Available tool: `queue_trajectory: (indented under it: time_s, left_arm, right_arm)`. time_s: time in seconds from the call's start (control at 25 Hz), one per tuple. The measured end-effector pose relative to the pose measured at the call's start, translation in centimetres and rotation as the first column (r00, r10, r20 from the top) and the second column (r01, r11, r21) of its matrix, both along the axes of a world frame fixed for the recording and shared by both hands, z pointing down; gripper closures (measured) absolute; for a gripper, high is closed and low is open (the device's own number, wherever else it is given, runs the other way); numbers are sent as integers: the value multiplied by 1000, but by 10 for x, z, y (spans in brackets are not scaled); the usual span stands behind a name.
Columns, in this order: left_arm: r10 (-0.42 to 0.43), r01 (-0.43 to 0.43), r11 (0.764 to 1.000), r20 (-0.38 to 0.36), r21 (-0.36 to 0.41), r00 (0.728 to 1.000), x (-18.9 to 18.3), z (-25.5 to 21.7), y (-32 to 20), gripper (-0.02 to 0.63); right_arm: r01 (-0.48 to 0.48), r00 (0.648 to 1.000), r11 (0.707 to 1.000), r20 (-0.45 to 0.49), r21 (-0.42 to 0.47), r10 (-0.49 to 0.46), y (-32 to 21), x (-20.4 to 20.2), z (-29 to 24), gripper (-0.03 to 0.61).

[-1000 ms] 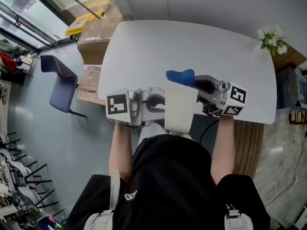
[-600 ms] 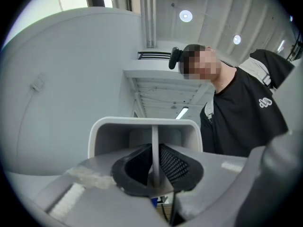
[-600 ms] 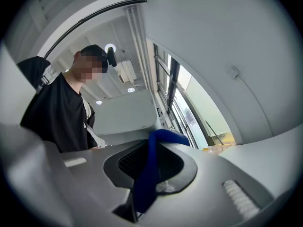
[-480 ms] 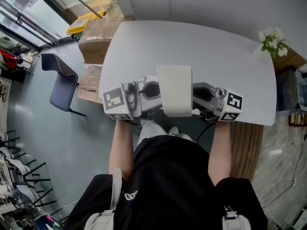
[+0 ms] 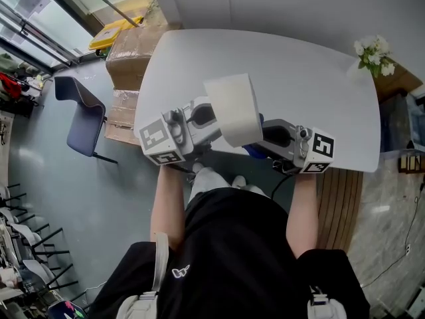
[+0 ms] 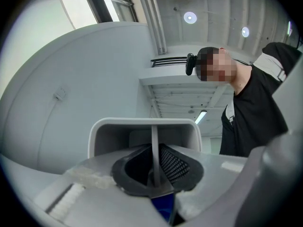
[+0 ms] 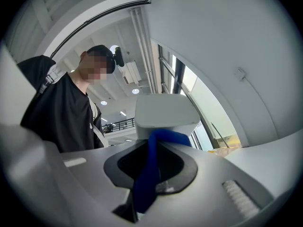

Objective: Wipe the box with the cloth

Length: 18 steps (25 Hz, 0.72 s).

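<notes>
— Where's the cream-white rectangular box (image 5: pixel 232 108)?

— Held up in the air over the near edge of the pale grey rounded table (image 5: pixel 299 65), between the two tongs. It sits tilted, its top leaning toward the person's left.

— And the blue cloth (image 7: pixel 158 141)?

— At the box's right side. In the right gripper view a strip of it runs up from between the jaws and touches the lower edge of the box. From the head view only a small blue scrap peeks out under the box.

— So what holds what?

— The left tongs (image 6: pixel 154 174) are pinched on a thin wall of the box; the box's open rim faces that camera. The right tongs (image 7: pixel 150 188) are pressed together on the cloth, with the box just beyond their tips.

— Anything more around them?

— Both bare forearms of the person (image 5: pixel 232 264), who wears a black shirt, reach forward from below. A small bunch of white flowers (image 5: pixel 372 52) stands at the table's far right corner, well apart from the box. Left of the table, on the grey floor, are stacked brown cardboard cartons (image 5: pixel 129 52) and a blue-grey chair (image 5: pixel 80 111).
</notes>
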<state>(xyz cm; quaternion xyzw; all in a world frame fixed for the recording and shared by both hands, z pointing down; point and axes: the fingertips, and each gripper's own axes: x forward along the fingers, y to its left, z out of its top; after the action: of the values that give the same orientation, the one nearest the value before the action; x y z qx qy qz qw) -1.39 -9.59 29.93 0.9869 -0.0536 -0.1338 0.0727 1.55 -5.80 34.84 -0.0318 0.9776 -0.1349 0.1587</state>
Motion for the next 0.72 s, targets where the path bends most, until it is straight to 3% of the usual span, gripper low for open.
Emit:
queue_trajectory:
  time_s: [0.32,0.72]
  left_arm:
    - [-98,99,994,10,-50,995,-13,10,-18,560]
    - [-188,200,977,140,-74,972,-21,43,-34,561]
  right_arm:
    - [34,999,999,0,10,-34,12,-6,-2,526]
    - [62,996,998,67,19,-63,19,-5,-12,526]
